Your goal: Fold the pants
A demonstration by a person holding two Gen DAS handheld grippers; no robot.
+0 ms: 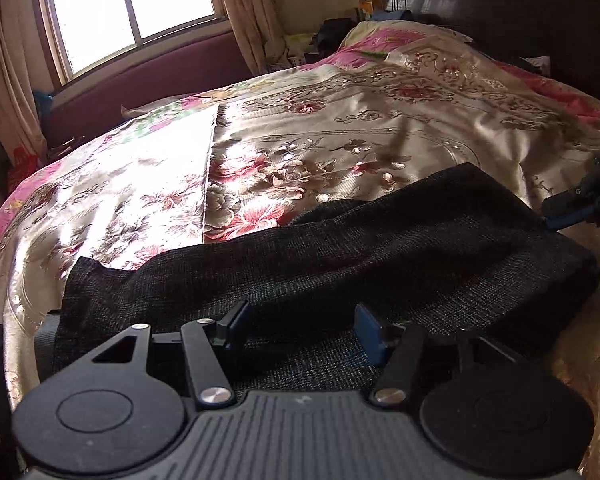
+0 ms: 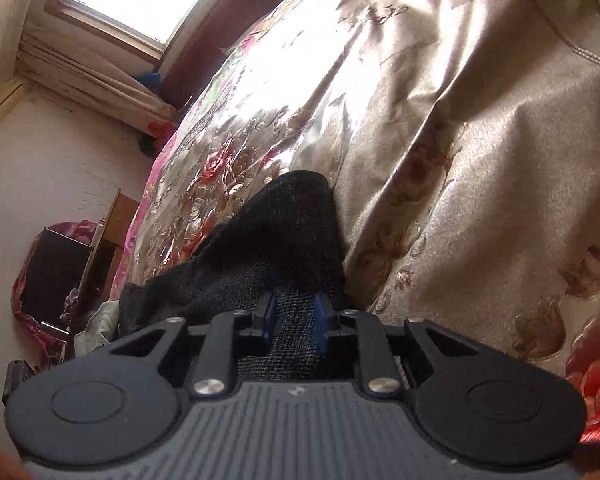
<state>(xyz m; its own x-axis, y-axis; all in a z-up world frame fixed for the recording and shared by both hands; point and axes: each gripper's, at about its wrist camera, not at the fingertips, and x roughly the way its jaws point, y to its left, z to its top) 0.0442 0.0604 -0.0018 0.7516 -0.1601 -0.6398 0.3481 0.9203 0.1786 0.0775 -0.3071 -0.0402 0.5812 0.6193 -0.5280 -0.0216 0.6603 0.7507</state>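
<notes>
We keep the right gripper (image 2: 294, 318) pinching the black pants (image 1: 340, 248), seemingly; the left gripper (image 1: 300, 330), jaws spread, should flatten the fold.

The pants (image 1: 380, 240) are dark, coarse woven cloth, matt and rough. The bedspread (image 1: 340, 128) under them is glossy satin, smooth, with raised floral embroidery. My left gripper (image 1: 296, 328) is matt black plastic with shiny metal rivets.
</notes>
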